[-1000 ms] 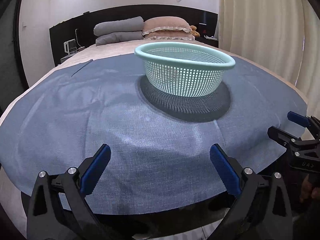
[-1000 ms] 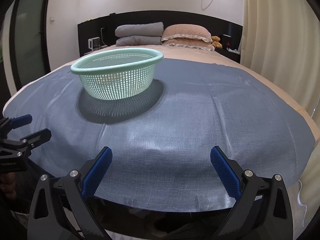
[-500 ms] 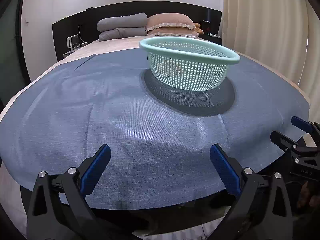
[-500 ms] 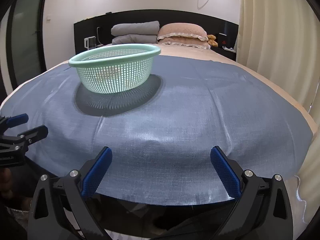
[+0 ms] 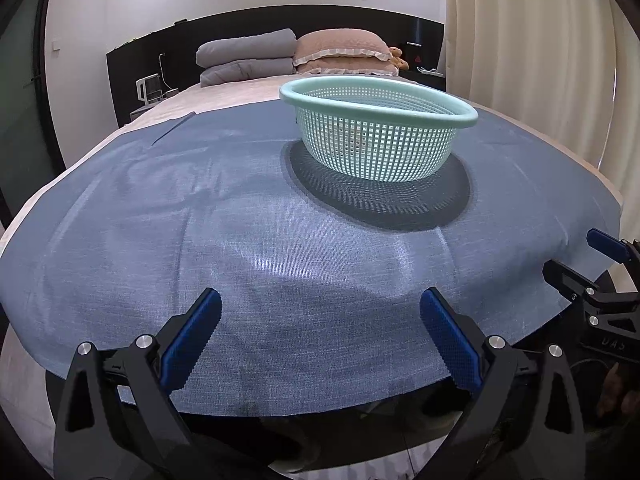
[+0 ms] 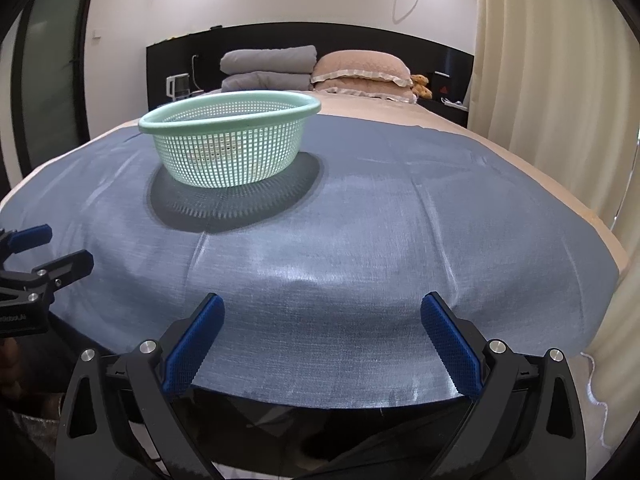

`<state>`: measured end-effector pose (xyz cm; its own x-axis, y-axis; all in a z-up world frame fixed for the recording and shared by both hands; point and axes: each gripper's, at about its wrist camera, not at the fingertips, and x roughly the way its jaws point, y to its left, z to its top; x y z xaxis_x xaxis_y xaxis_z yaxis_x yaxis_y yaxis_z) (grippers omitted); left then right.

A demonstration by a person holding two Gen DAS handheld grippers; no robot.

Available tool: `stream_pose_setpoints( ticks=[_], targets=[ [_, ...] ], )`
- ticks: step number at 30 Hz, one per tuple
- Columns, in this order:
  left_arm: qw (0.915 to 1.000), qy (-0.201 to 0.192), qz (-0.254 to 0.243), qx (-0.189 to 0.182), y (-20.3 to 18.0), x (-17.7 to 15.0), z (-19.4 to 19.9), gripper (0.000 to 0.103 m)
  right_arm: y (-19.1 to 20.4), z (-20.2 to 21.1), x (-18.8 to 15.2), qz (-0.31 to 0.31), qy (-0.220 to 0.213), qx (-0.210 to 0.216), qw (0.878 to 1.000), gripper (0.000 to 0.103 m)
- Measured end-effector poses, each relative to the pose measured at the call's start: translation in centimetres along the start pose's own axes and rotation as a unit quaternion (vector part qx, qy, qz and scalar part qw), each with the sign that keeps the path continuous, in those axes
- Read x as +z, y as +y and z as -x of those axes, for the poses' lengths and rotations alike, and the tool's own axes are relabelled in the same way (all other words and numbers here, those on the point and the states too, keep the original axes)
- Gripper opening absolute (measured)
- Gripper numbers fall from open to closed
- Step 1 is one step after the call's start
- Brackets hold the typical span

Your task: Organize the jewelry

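Far left, by the black headboard [image 6: 360, 36], there's a small white appliance [image 6: 179, 85] on the nightstand. The left gripper [image 5: 320, 320] sits at the near edge of the bed with its blue-padded fingers [image 5: 192, 336] spread wide, nothing between them. Under everything lies a blue cloth [image 5: 240, 240], a bit wrinkled and shiny in the middle. On it stands a mint-green mesh basket [image 5: 378, 136] — upright, toward the far side, well apart from both claws and casting a dark shadow on the cloth. Something pale shows through the mesh, but I can't tell if that's jewelry. Behind it are folded grey blankets [image 5: 248, 58] and a pink frilly pillow [image 5: 340, 50]. The right gripper [image 6: 322, 320] is also at the near edge — jaws spread, holding nothing. Cream curtains [image 6: 552, 60] hang along the right.
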<state>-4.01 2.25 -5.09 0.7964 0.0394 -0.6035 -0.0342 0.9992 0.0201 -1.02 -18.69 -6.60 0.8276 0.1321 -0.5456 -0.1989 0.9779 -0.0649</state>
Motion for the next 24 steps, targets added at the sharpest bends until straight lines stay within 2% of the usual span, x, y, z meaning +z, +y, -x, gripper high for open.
stream_pose_setpoints(
  ticks=[24],
  targets=[
    [0.9999,-0.001,0.013,0.002,0.16,-0.37,0.57,0.097,-0.04,0.73,-0.26,0.003,0.0,-0.002,1.0,0.095]
  ],
)
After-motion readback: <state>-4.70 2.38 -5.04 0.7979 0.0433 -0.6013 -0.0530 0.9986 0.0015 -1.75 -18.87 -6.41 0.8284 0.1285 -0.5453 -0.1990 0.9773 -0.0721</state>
